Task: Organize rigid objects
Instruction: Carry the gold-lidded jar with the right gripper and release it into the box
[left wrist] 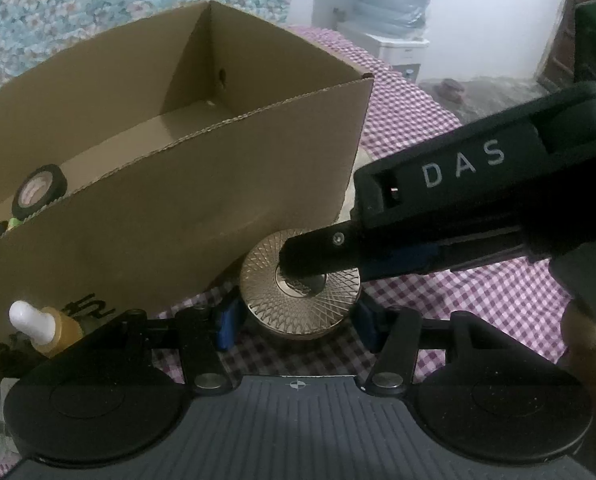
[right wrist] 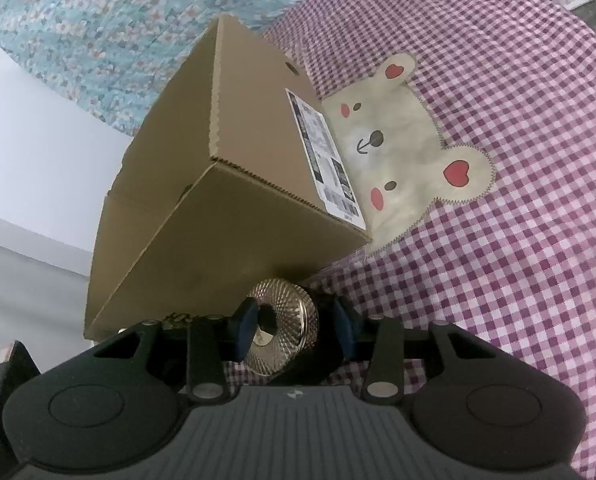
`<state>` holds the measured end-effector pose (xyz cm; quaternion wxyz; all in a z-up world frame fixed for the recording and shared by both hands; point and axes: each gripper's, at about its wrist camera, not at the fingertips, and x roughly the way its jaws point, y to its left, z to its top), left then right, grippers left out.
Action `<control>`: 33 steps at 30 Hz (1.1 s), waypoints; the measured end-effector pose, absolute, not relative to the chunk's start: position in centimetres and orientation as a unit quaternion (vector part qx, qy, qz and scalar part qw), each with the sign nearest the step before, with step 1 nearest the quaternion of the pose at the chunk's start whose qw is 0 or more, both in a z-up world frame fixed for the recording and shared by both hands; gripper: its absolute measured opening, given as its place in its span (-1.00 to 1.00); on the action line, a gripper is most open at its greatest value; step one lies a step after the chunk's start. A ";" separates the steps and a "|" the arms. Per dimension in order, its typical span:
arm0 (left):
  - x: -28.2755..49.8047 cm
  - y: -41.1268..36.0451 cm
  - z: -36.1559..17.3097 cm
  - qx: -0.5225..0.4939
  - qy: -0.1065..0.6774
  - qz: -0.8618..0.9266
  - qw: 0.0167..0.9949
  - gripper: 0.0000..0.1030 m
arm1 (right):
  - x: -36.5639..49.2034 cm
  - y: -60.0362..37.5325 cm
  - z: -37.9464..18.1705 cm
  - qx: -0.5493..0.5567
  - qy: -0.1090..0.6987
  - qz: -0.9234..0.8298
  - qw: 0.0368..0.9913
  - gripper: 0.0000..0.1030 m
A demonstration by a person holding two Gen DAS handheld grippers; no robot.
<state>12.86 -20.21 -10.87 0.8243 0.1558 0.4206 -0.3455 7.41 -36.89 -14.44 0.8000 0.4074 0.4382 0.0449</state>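
a gold disc with an engraved lattice pattern is sitting on the purple checked cloth, just beside the near wall of an open cardboard box. the left gripper is straddling the disc, its 2 blue pads at either side – whether they are pressing on it i cannot tell. the right gripper is reaching in from the right, 1 finger lying across the disc's centre hole; whether it is clenching the disc i cannot tell either. inside the box a black tape roll is leaning in a corner. a dropper bottle is lying outside it – at the lower left.
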 end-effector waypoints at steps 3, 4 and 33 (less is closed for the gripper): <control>12.6 -20.0 -10.6 0.153 0.421 -0.345 0.825 0.08 | 7.0 -36.7 -14.3 0.408 0.438 0.045 0.800 -0.17; 12.4 -19.9 -10.5 0.153 0.420 -0.345 0.825 0.08 | 6.9 -36.7 -14.2 0.409 0.438 0.045 0.799 -0.17; 18.5 -15.9 3.0 0.081 0.383 -0.264 0.882 0.08 | 13.3 -32.0 0.6 0.305 0.379 0.150 0.861 -0.17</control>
